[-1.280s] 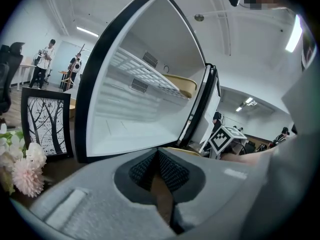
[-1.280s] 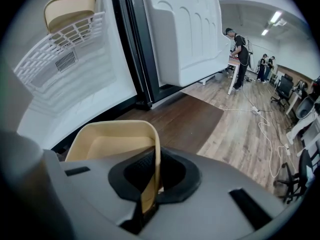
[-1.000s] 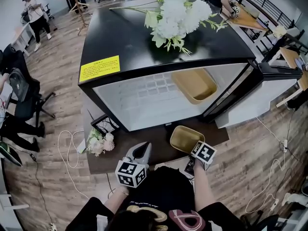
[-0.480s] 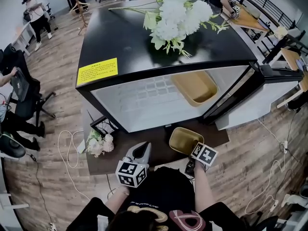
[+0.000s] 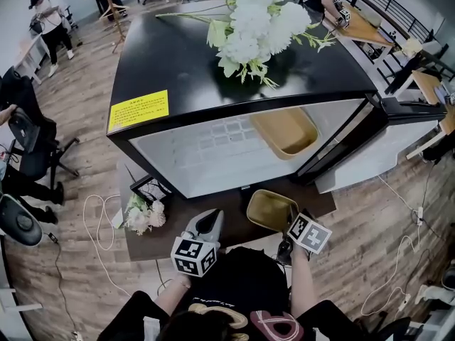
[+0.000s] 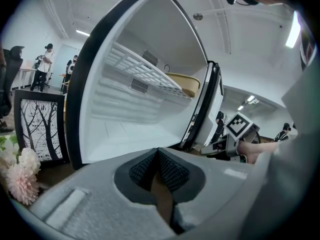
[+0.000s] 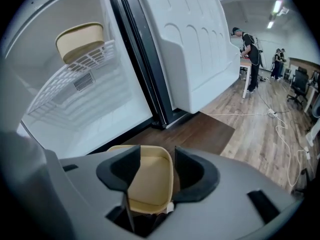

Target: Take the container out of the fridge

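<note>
The right gripper (image 5: 290, 231) is held low at the person's right side, tilted steeply down toward the floor in front of the open fridge (image 5: 178, 62), its marker cube uppermost. Its fingers (image 7: 187, 169) have just been opening and now stand wide apart. The tan container (image 5: 270, 208) shows between them in the right gripper view, but the pads are clear of its rim, so it is released. That container sits upright and empty on the dark mat (image 5: 213, 204) just outside the fridge, near the foot of the swung-out door (image 5: 384, 141).

The left gripper (image 5: 206, 224) is held in front of the person's body, pointing only slightly downward at the fridge interior. Its fingers (image 6: 172, 171) are pressed together with nothing between them.

A second container (image 5: 284, 130) of the same tan colour rests on the white wire shelf (image 7: 75, 79) inside the fridge.
</note>
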{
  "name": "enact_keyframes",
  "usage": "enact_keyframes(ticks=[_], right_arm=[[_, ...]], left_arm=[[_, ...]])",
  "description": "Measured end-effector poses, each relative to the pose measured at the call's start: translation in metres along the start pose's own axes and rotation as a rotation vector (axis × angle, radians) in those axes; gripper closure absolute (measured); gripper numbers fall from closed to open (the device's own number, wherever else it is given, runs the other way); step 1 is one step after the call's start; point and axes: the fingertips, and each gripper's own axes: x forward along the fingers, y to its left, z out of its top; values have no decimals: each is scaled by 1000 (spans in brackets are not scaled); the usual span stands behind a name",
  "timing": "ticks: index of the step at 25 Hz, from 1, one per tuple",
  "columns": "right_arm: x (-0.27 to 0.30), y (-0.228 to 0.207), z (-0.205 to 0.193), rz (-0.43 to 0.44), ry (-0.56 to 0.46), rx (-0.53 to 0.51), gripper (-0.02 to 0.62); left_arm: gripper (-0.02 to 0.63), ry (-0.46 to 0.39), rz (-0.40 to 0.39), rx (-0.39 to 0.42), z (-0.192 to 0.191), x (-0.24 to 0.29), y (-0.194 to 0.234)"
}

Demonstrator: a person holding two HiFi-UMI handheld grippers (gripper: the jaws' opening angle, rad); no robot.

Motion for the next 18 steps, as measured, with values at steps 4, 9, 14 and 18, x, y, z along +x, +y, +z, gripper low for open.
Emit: enact_keyframes(ticks=[4,9,14,18], right_arm=[[-15,9,14,20,-51,20,379],[-35,20,31,33,-113,33,387],[-58,31,55,40,-202,33,390],[-80,41,76,62,-273,69,399]], left_arm=[[598,-24,-14,-42,9,1,-4],[598,-22,-35,-18,10,1,-9],[598,-17,-36,-23,7,-1,-4],[598,-19,-44,-16,10,-4,-2]])
